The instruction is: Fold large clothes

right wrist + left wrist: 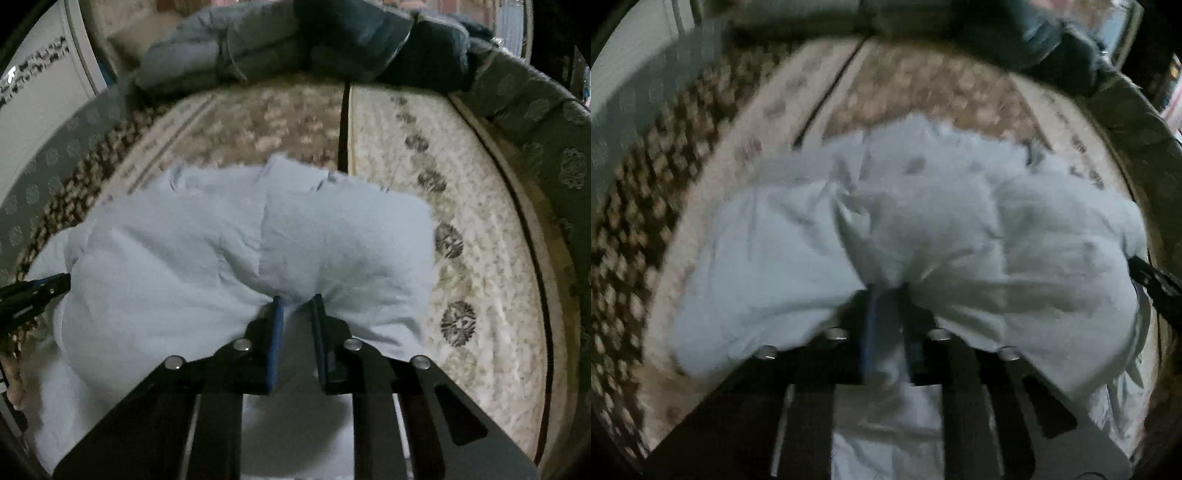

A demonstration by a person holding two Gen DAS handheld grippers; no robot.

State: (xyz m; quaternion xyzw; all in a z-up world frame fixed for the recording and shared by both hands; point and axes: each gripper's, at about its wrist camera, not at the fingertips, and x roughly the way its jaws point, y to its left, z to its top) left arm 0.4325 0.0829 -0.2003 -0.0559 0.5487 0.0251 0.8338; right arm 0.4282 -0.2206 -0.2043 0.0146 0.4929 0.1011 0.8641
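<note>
The left gripper (886, 295) and the right gripper (298, 300) each pinch a near fold of the pale blue garment (240, 240) on the patterned carpet (480, 221), and such bunched, thin grips could slip when lifted.

Bare carpet (480, 221) lies open right of the pale garment (221, 251) and beyond its far edge, up to the dark clothes (332, 44) heaped at the back. A cushion (546, 147) rims the right side and another cushion (646, 99) the left, closing both flanks. The garment's bunched bulk fills the middle between left gripper (886, 291) and right gripper (297, 299).
</note>
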